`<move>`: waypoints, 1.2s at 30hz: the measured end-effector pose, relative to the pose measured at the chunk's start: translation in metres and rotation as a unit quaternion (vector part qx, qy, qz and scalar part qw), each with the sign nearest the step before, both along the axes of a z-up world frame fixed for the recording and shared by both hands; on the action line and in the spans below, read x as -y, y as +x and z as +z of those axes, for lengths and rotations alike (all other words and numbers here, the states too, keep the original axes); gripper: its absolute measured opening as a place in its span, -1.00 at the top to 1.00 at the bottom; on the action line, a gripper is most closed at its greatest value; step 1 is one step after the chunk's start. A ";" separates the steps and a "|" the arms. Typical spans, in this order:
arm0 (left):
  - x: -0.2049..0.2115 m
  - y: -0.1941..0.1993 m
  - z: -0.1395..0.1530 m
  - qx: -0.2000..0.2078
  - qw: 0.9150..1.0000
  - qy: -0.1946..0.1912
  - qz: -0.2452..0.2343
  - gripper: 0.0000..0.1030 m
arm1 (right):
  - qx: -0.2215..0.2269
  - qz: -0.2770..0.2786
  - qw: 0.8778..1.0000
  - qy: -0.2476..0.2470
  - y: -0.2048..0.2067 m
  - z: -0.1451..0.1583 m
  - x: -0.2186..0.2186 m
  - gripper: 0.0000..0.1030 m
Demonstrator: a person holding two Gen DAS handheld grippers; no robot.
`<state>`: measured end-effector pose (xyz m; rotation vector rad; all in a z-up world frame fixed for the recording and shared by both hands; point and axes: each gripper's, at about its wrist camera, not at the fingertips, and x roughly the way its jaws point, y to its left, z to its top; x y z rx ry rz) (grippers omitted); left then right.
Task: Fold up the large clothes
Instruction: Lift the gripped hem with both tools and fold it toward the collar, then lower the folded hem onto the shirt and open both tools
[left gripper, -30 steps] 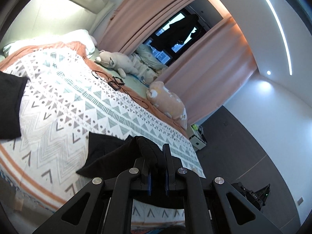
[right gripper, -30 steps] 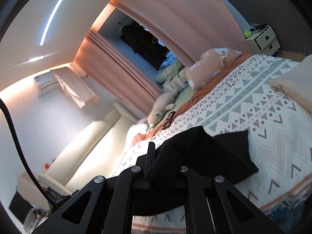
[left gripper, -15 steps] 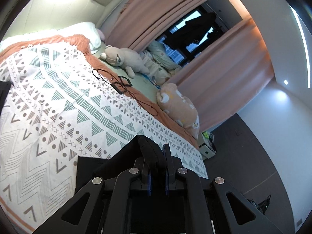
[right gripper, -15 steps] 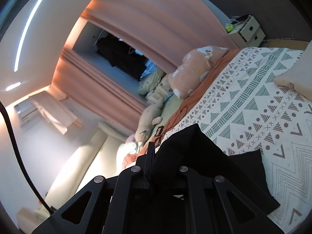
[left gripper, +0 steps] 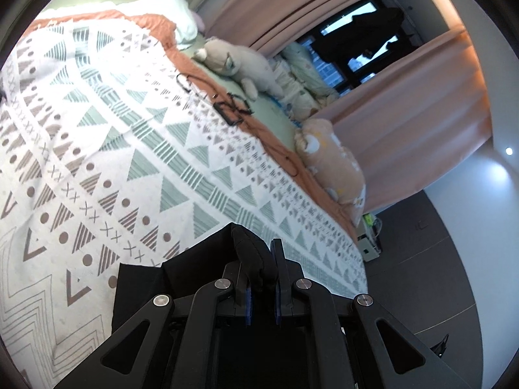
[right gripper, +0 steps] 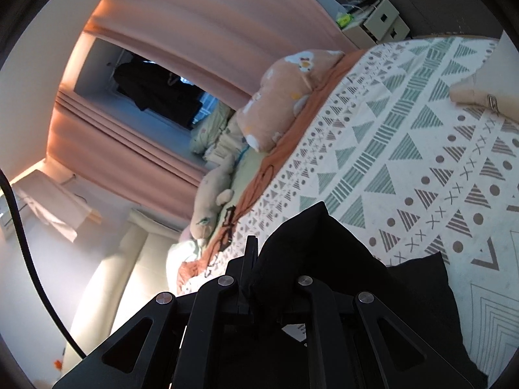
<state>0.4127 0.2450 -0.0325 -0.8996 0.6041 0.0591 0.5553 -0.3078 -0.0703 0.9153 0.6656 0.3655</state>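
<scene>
Fold in progress: left gripper [left gripper: 261, 259] and right gripper [right gripper: 259, 259] each have fingers clamped on the black garment [right gripper: 418, 298], lifted over the bed's [left gripper: 136, 149] near edge. Next: carry the held edge across, lower evenly.

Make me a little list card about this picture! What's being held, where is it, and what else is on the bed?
held thing: black garment
left gripper: shut on a bunched fold of the black garment
right gripper: shut on the black garment; one finger is hidden by cloth
surface: bed with a patterned bedspread
garment position: lifted at the grippers, lower part lies on the bedspread
also on bed: cream plush toy, peach plush pillow, black cable
beside bed: small drawer unit
background: pink curtains
</scene>
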 end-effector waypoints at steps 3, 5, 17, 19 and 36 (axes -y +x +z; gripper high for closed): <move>-0.004 0.016 -0.029 -0.028 1.000 -0.011 -0.005 0.82 | -0.021 -0.001 1.000 -0.009 0.008 -0.024 -0.001 0.82; -0.006 0.024 -0.045 -0.045 0.999 -0.010 -0.005 0.82 | -0.031 -0.001 0.999 -0.012 0.012 -0.039 -0.003 0.82; -0.014 0.048 -0.072 -0.059 0.997 -0.046 -0.006 -0.08 | -0.075 -0.005 0.996 -0.044 0.045 -0.069 -0.007 -0.09; -0.017 0.038 -0.070 -0.054 0.998 -0.030 0.020 -0.47 | -0.070 -0.010 0.997 -0.044 0.041 -0.067 -0.004 -0.25; -0.019 -0.036 -0.057 -0.082 0.995 0.053 0.034 -0.58 | -0.089 0.007 0.988 -0.126 -0.008 -0.043 0.017 -0.25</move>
